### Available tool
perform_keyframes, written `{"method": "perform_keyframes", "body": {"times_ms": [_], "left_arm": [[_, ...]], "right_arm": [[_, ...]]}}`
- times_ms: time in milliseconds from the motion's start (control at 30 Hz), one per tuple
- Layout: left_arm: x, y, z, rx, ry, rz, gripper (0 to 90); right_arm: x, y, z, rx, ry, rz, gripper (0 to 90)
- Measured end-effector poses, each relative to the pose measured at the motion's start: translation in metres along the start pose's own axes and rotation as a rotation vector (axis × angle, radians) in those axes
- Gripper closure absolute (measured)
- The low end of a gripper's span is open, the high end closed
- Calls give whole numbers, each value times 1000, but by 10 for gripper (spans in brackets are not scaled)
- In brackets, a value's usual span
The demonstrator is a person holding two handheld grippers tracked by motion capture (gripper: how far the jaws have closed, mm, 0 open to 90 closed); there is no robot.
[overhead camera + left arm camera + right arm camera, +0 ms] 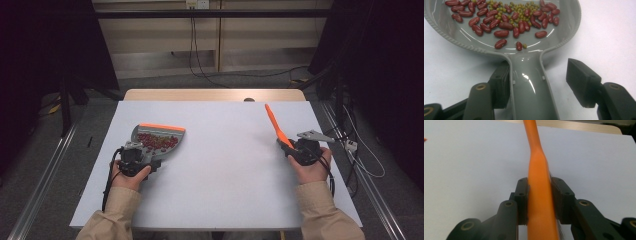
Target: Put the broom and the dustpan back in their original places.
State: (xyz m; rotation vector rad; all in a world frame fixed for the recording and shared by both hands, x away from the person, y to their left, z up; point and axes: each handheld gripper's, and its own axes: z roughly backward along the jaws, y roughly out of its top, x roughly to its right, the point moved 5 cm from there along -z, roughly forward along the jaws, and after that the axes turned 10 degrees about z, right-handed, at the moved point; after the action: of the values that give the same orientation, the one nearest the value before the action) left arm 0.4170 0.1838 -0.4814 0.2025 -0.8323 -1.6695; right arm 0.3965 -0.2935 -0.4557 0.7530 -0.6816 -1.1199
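Note:
A grey dustpan (pixel 159 137) with an orange front lip lies on the left of the white table (pixel 225 165). It holds red kidney beans (pixel 501 33) and small green beans (pixel 520 12). My left gripper (pixel 134 156) sits at the pan's handle (pixel 529 87). In the left gripper view the left gripper (pixel 540 75) is open: one jaw rests against the handle and the other stands well clear of it. At the right, my right gripper (pixel 296 148) is shut on an orange brush (pixel 274 124), which points up and away. The right gripper (pixel 540 187) clamps the brush handle (pixel 537 170) from both sides.
The table's wooden far edge (pixel 215 94) lies behind the white sheet. Cables (pixel 360 155) trail off the right side beside a metal rail (pixel 380 200). Bare white surface (pixel 230 145) spans the gap between the dustpan and the brush.

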Motion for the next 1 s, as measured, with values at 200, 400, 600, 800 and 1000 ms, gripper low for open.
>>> {"method": "perform_keyframes", "body": {"times_ms": [200,400,600,800,1000], "left_arm": [[4,1,2,14,-38,22,290],[9,0,8,49,-80,2,181],[13,0,14,86,-129,-25,118],[14,-1,17,94,-137,-35,109],[14,-4,17,80,-136,-37,100]], "right_arm": [[-8,2,-3,6,8,-2,660],[-24,7,-7,86,141,-97,481],[-27,9,-3,130,232,-157,410],[-31,7,3,159,244,-136,365],[-37,6,7,158,263,-117,338]]}}
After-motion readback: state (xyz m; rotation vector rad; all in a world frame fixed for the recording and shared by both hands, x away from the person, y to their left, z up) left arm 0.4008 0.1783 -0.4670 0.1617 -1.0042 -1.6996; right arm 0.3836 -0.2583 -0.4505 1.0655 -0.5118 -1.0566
